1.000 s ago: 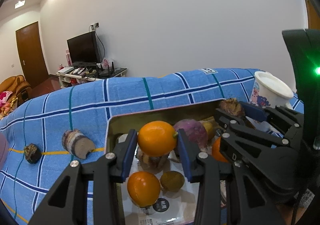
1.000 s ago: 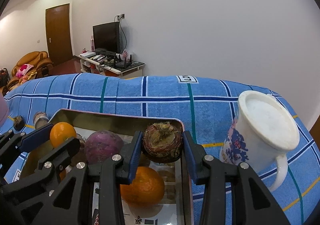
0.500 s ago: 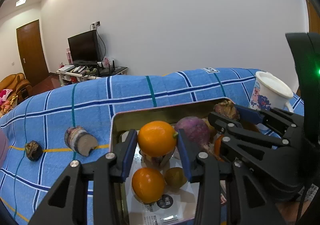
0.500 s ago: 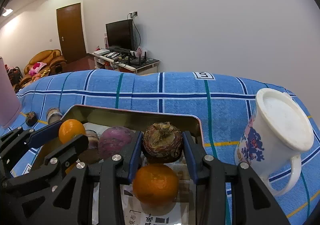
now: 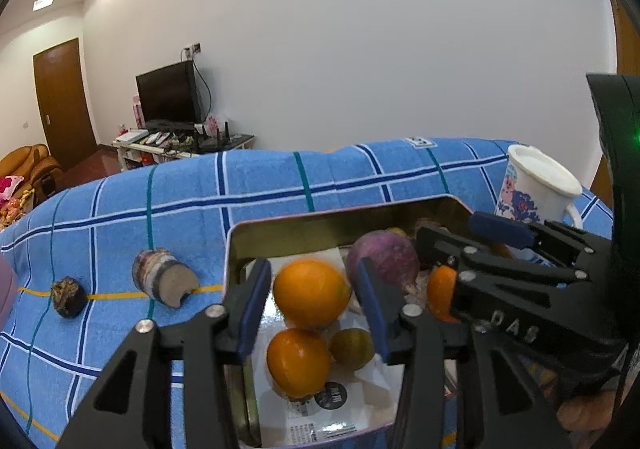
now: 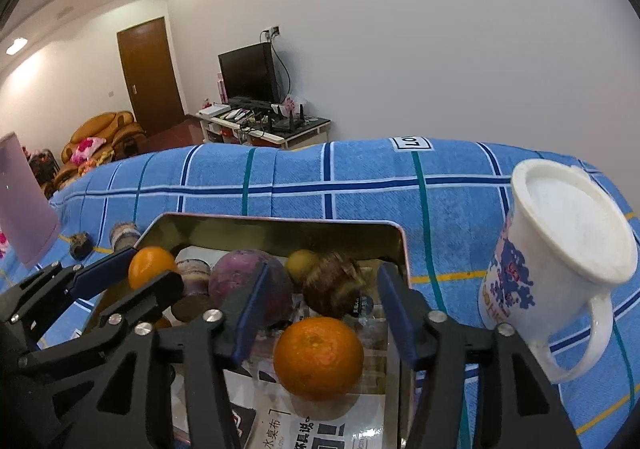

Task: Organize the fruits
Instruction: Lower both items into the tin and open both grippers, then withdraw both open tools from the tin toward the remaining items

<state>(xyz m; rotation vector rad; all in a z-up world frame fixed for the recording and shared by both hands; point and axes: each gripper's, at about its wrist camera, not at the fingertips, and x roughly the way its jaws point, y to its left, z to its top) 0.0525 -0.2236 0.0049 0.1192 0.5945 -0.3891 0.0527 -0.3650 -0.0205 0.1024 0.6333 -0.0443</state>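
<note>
A metal tin (image 5: 304, 221) (image 6: 280, 227) on the blue checked cloth holds several fruits. My left gripper (image 5: 312, 301) has just opened; an orange (image 5: 311, 294) sits between its fingers with gaps on both sides, above another orange (image 5: 298, 363) and a small green-brown fruit (image 5: 352, 343). My right gripper (image 6: 320, 309) is open over the tin; a brown scaly fruit (image 6: 334, 285) lies in the tin between its fingers, apart from them, behind an orange (image 6: 319, 357). A purple round fruit (image 5: 382, 259) (image 6: 248, 281) lies between the two grippers.
A white mug with blue print (image 6: 560, 249) (image 5: 536, 189) stands right of the tin. A cut brown piece (image 5: 164, 277) and a small dark lump (image 5: 68, 295) lie on the cloth left of it. A pink cup (image 6: 24, 201) stands far left.
Both grippers have opened. The right one let go of the brown scaly fruit, which now lies in the tin. The left one released its orange.
</note>
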